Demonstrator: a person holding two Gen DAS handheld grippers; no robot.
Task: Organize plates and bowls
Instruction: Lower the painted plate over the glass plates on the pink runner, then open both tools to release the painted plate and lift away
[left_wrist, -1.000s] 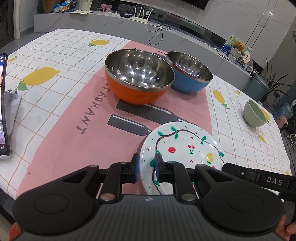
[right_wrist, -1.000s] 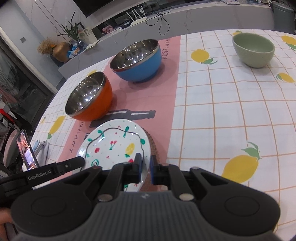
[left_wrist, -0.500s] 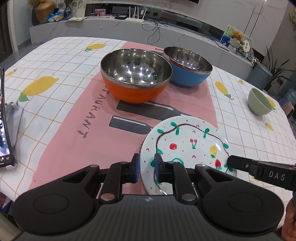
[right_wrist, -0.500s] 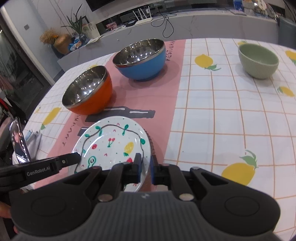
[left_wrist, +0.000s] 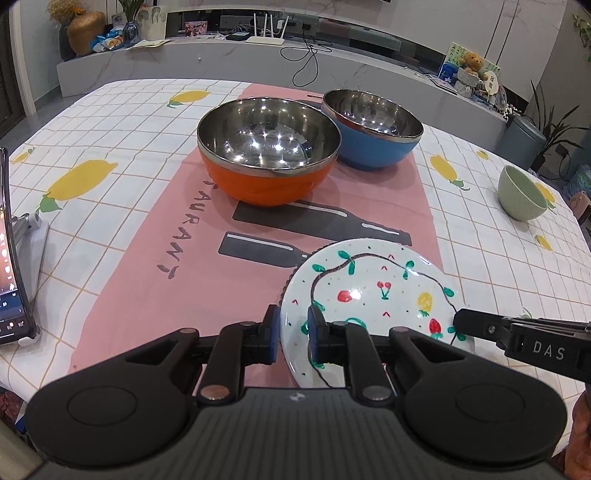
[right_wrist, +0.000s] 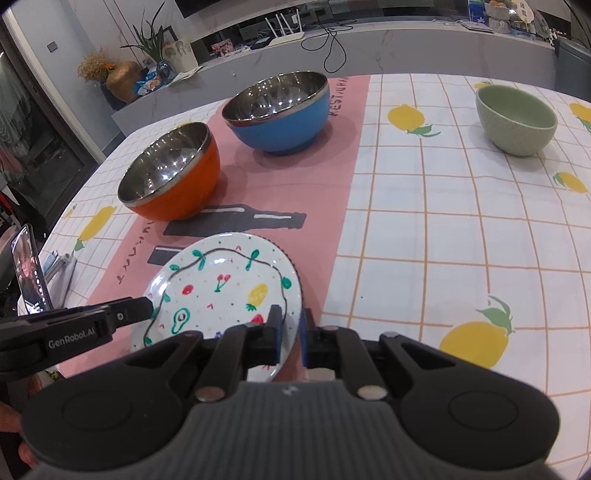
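A white plate (left_wrist: 376, 295) painted with fruit and a vine is held over the pink runner near the table's front edge. My left gripper (left_wrist: 291, 328) is shut on its left rim, with blue pads above and below the edge. On the opposite rim of the plate (right_wrist: 229, 291), my right gripper (right_wrist: 290, 332) is shut as well. Each gripper shows in the other's view: the right gripper (left_wrist: 461, 319) and the left gripper (right_wrist: 147, 308). Behind stand an orange steel-lined bowl (left_wrist: 269, 177), a blue one (left_wrist: 373, 136) and a small green bowl (left_wrist: 521, 192).
A dark ribbed edge (left_wrist: 291, 273) shows just under the plate's far rim. A phone on a stand (left_wrist: 11, 258) stands at the table's left edge. The lemon-print cloth (right_wrist: 461, 240) lies bare between the plate and the green bowl (right_wrist: 515, 120).
Both grippers have rolled slightly while keeping their hold on the plate, which now lies more level and shows more of its face. The bowls have stayed put.
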